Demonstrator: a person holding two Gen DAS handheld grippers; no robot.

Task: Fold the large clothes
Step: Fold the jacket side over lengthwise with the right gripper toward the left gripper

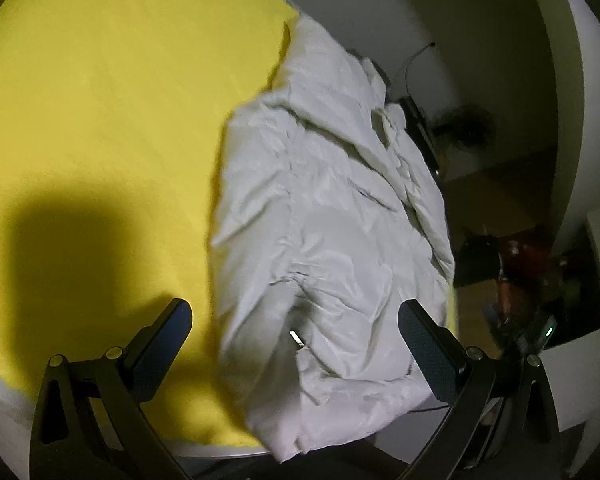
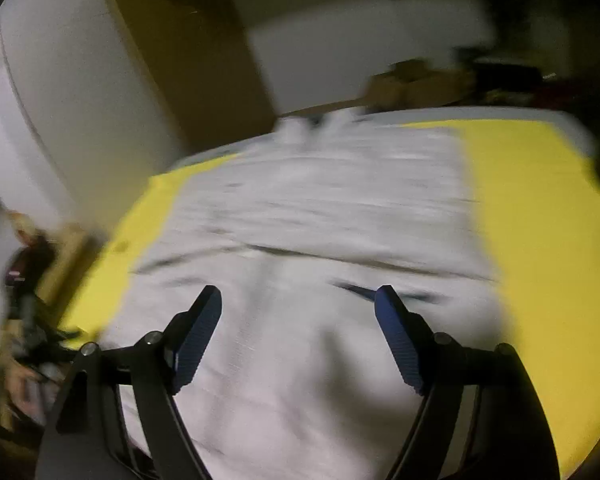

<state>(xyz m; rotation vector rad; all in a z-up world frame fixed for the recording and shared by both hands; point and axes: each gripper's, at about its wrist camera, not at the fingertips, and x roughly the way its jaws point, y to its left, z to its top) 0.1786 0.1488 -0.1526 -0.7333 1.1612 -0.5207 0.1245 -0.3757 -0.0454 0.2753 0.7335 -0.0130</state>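
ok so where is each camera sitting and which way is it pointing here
Left wrist: on the left gripper, angled down over the near edge of the yellow cover, onto the white garment; only its own open fingers show.
Right wrist: on the right gripper, angled down along the white garment toward the far wall; own open fingers show, picture motion-blurred.
Shared: the garment on the yellow cover; neither gripper holds it.
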